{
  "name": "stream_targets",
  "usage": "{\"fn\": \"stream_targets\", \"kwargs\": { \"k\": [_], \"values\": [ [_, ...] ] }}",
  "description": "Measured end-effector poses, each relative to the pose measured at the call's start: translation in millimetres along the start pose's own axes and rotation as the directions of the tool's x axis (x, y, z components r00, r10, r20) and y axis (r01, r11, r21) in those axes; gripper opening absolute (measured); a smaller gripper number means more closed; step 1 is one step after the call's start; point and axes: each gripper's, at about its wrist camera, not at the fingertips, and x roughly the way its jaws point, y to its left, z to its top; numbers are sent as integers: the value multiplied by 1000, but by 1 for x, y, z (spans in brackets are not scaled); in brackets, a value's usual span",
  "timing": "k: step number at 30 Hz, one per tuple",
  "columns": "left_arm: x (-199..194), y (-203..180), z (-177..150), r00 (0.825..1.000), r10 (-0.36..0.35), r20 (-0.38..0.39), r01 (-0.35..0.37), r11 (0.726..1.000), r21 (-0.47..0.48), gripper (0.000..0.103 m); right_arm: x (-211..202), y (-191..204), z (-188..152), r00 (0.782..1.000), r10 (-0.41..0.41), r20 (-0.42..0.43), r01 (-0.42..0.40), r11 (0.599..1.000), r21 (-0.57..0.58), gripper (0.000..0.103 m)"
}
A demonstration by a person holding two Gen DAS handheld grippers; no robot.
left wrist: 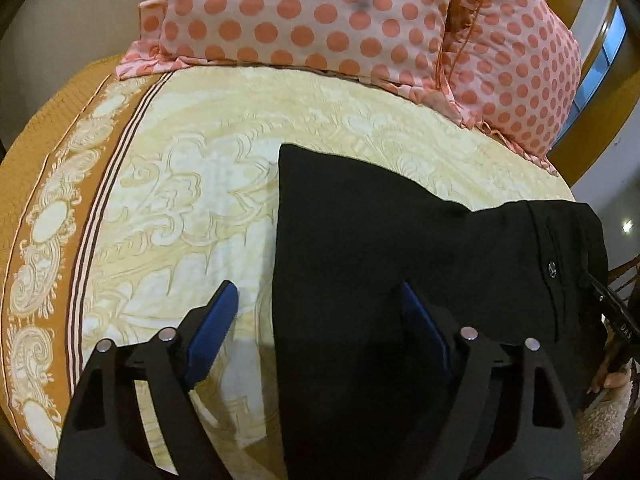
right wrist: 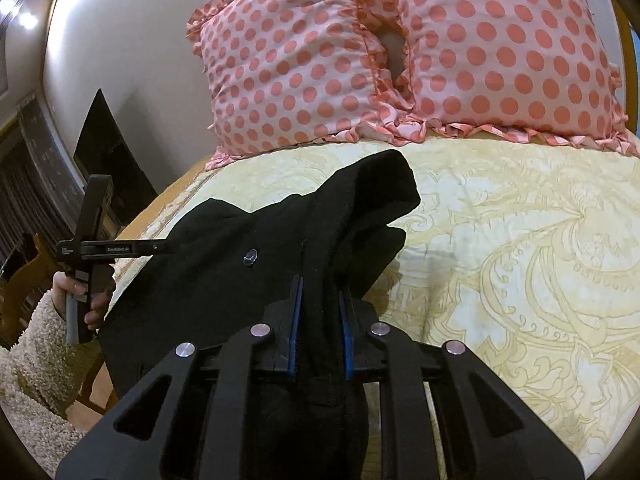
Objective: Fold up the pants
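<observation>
Black pants [left wrist: 380,248] lie on a yellow patterned bedspread [left wrist: 192,200], with a metal button [left wrist: 551,270] near the waist at the right. My left gripper [left wrist: 316,300] is open just above the pants' left edge, one blue pad over the bedspread and the other over the cloth. My right gripper [right wrist: 320,292] is shut on a bunched fold of the pants [right wrist: 248,240] at the waist end and lifts it off the bed. The left gripper [right wrist: 96,248] shows at the left of the right wrist view, held in a hand.
Two pink polka-dot pillows [left wrist: 320,20] [right wrist: 500,52] lie at the head of the bed. An orange border band [left wrist: 52,208] runs down the bedspread's left side. A wooden headboard [left wrist: 596,120] stands at the right. A dark screen [right wrist: 108,152] stands against the wall.
</observation>
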Motion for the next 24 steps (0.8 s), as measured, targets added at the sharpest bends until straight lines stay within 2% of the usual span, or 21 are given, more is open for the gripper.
{"fn": "stream_targets", "kwargs": {
  "k": [2, 4, 6, 7, 9, 12, 16, 21, 24],
  "values": [
    [2, -4, 2, 1000, 3, -17, -3, 1000, 13, 76, 1, -2, 0, 1000, 2, -2, -2, 1000, 4, 16],
    [2, -7, 4, 999, -10, -35, 10, 1000, 25, 65, 1, -5, -1, 1000, 9, -5, -9, 1000, 16, 16],
    [1, -9, 4, 997, -58, -58, 60, 998, 20, 45, 2, -7, -2, 1000, 17, -6, -16, 999, 31, 16],
    [-1, -9, 5, 997, -63, -54, 64, 998, 13, 43, 2, -9, -2, 1000, 21, -6, -21, 999, 40, 16],
    [-3, -11, 6, 996, -73, -49, 74, 997, 17, 25, 4, -12, -2, 1000, 27, -9, -26, 998, 59, 16],
    [-10, -20, 5, 998, -51, -23, 52, 997, 55, 7, 4, -15, -2, 999, 37, -2, -36, 996, 76, 16],
    [-21, -39, 11, 999, 25, 21, -27, 991, 131, 5, 2, -13, 6, 1000, 26, 5, -27, 997, 68, 16],
    [-26, -42, 32, 999, 23, 44, -29, 990, 136, 4, 10, -18, 27, 1000, 22, -1, -21, 997, 69, 15],
    [-23, -44, 55, 997, 37, 70, -46, 990, 134, 4, 18, -20, 43, 1000, 12, 1, -12, 998, 59, 15]
  ]
}}
